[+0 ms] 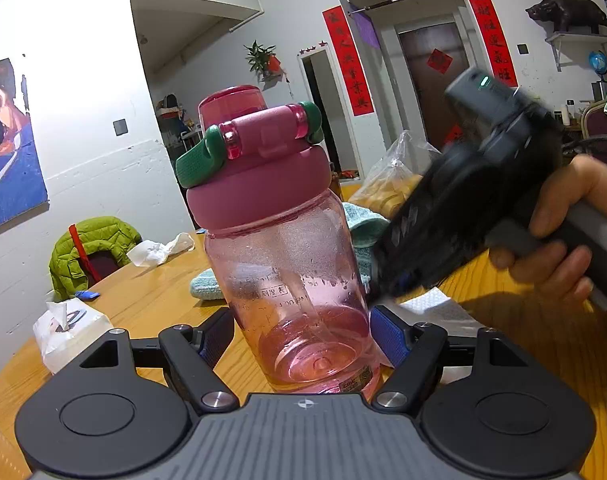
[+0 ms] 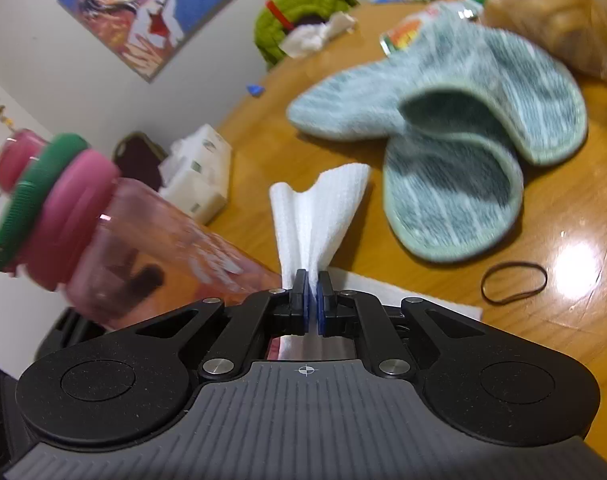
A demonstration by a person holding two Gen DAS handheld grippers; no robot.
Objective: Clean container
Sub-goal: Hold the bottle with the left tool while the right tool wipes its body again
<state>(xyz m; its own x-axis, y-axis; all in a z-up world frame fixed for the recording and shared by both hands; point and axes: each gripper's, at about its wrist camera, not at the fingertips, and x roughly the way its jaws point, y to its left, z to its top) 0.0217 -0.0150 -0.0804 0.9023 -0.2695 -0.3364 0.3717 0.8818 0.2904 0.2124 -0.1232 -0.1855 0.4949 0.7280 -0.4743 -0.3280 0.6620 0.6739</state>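
Bottle (image 1: 287, 264) between left fingers (image 1: 387, 334) — gripped.

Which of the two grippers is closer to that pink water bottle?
Left. The left gripper has its pads on either side of the pink water bottle, holding it. The right gripper, beside the bottle, pinches a white paper towel.

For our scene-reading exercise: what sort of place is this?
Probably a lived-in home dining room: a wooden table with a tissue pack, red door couplets, and a jacket over a chair.
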